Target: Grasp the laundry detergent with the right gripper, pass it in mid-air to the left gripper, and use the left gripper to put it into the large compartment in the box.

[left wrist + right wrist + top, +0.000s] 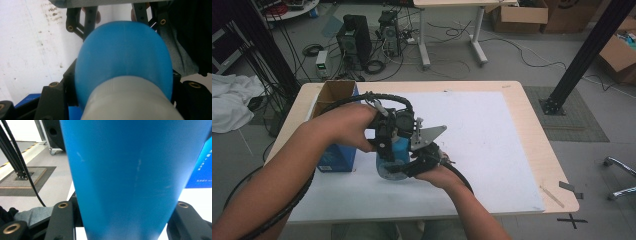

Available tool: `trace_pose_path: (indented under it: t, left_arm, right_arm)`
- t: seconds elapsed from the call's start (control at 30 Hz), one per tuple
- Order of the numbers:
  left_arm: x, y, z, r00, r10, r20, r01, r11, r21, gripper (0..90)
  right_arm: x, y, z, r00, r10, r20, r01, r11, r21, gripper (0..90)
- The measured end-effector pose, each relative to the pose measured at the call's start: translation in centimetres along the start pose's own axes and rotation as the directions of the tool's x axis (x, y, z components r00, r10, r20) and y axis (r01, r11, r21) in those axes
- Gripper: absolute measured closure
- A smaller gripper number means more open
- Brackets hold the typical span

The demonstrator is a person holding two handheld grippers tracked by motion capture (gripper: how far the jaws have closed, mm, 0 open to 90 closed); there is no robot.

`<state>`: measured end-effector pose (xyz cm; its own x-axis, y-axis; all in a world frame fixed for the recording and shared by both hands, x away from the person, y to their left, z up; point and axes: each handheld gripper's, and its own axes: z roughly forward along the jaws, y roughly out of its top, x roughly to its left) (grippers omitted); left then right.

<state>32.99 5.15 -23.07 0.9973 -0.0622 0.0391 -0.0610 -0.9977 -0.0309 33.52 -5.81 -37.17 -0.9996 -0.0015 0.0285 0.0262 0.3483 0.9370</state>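
Observation:
A blue bottle is held upright over the white mat. My right gripper comes in from the near side and is shut on the bottle's body, which sits between its jaws. My left gripper reaches over from the left and points down on the bottle's top. In the left gripper view the pale grey cap sits between my left gripper jaws, which press on it, above the blue shoulder. The right gripper's fingers show farther down.
A tall blue carton with an open cardboard top stands just left of the bottle, close to the left forearm; its side shows in the right gripper view. The wooden table's edge lies to the right. Computers, cables and boxes are on the floor beyond.

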Motion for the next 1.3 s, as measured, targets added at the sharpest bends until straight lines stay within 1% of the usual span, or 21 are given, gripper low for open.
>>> trace_pose_path:
  t: [0.17, 0.2, 0.37, 0.47, 0.53, 0.67, 0.8, 0.83, 0.9, 1.0, 1.03, 1.07, 1.13, 1.3]
  left_arm:
    - [0.0, 0.0, 0.0, 1.0, 0.001, 0.01, -0.001, 0.9999, 0.012, 38.4]
    - [0.0, 0.0, 0.0, 0.9999, -0.007, 0.009, 0.006, 0.9999, 0.012, 38.4]
    - [-0.2, 0.0, -0.1, 0.9999, -0.012, 0.004, 0.012, 0.9999, 0.002, 38.9]
    - [-0.3, 0.1, -0.3, 0.9999, -0.012, 0.002, 0.012, 0.9999, 0.003, 39.0]
    - [-0.3, 0.2, -0.4, 1.0, -0.003, -0.007, 0.003, 1.0, 0.006, 39.1]
    - [-0.2, 0.2, -0.3, 1.0, -0.001, -0.007, 0.001, 1.0, 0.001, 39.1]
    - [-0.2, 0.3, -0.3, 0.9999, -0.002, -0.012, 0.002, 1.0, 0.004, 39.1]
    - [-0.2, 0.3, -0.4, 1.0, -0.005, -0.008, 0.005, 1.0, 0.008, 39.2]
    - [-0.1, 0.3, -0.4, 1.0, -0.003, -0.007, 0.003, 1.0, 0.009, 39.1]
    - [-0.1, 0.3, -0.4, 0.9999, -0.01, -0.004, 0.01, 0.9999, 0.01, 39.1]
    - [0.0, 0.2, -0.4, 0.9999, -0.014, -0.001, 0.014, 0.9998, 0.01, 39.1]
    - [0.0, 0.2, -0.4, 0.9998, -0.019, 0.002, 0.019, 0.9998, 0.01, 39.1]
    - [0.1, 0.1, -0.5, 0.9996, -0.027, 0.003, 0.027, 0.9996, 0.008, 39.1]
    - [0.3, -0.1, -0.9, 0.9986, -0.051, 0.015, 0.051, 0.9987, 0.006, 39.1]
  right_arm:
    - [0.1, 0.0, 0.1, 1.0, 0.003, -0.004, -0.003, 1.0, 0.0, 46.0]
    - [0.1, 0.0, 0.2, 1.0, 0.003, -0.002, -0.003, 1.0, -0.003, 46.0]
    - [0.1, 0.0, 0.1, 0.9999, -0.011, -0.009, 0.011, 1.0, -0.008, 45.5]
    - [0.1, 0.1, -0.1, 0.9998, -0.02, -0.005, 0.019, 1.0, -0.014, 44.6]
    - [0.2, 0.1, -0.1, 0.9998, -0.018, 0.004, 0.018, 1.0, -0.017, 43.9]
    - [0.3, 0.0, -0.2, 0.9997, -0.013, 0.019, 0.014, 1.0, -0.024, 43.2]
    - [0.2, -0.2, -0.3, 0.9997, -0.005, 0.022, 0.006, 1.0, -0.026, 42.6]
    - [0.1, -0.3, -0.5, 0.9998, 0.006, 0.02, -0.005, 1.0, -0.029, 39.3]
    - [0.0, -0.4, -0.6, 0.9997, 0.012, 0.023, -0.011, 0.999, -0.03, 37.3]
    - [-0.1, -0.5, -0.9, 0.9994, 0.018, 0.03, -0.017, 0.999, -0.032, 35.0]
    - [-0.1, -0.6, -1.3, 0.999, 0.024, 0.038, -0.022, 0.999, -0.033, 31.3]
    - [-0.2, -0.6, -1.5, 0.9988, 0.029, 0.04, -0.028, 0.999, -0.032, 29.8]
    - [-0.3, -0.7, -1.9, 0.9983, 0.04, 0.041, -0.039, 0.999, -0.03, 28.8]
    - [-0.4, -0.6, -2.9, 0.9983, 0.044, 0.037, -0.043, 0.999, -0.018, 23.3]
